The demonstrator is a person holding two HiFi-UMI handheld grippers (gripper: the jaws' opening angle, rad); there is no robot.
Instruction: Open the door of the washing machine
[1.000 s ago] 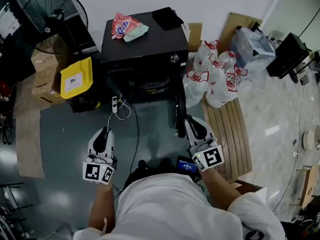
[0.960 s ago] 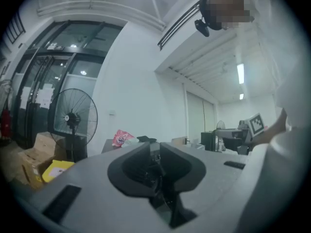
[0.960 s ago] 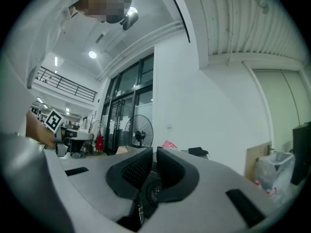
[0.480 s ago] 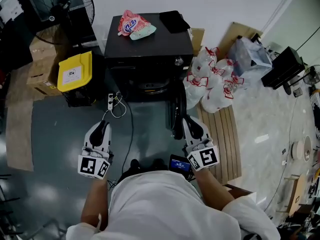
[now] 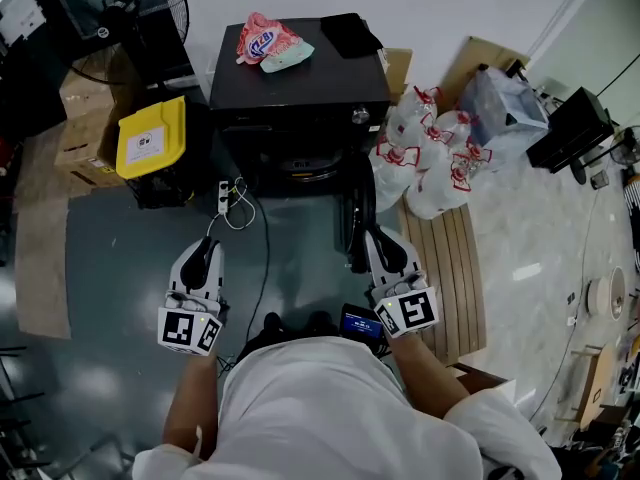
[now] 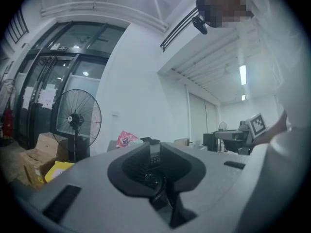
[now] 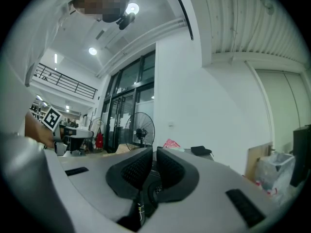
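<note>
Black washer [image 5: 298, 73]: upper centre of the head view; boxy, with a glossy flat top and a silver knob [image 5: 360, 116] at its front right corner.
Door [image 5: 353, 218]: dark, standing out from the washer's front toward the bottom of the frame, seen edge-on; the round drum mouth [image 5: 300, 168] shows behind it.
On top: pink bag [image 5: 262, 40] and black pouch [image 5: 350, 33] along the far edge.
Left gripper [image 5: 204, 251]: lower left, well apart from the washer; jaws pressed together, empty.
Right gripper [image 5: 377, 240]: just right of the door's near edge, contact unclear; jaws together, nothing between.
Left of washer: yellow bin [image 5: 150, 138], fan [image 5: 110, 13].
Right of washer: white bags [image 5: 430, 158], slatted board [image 5: 445, 268].
</note>
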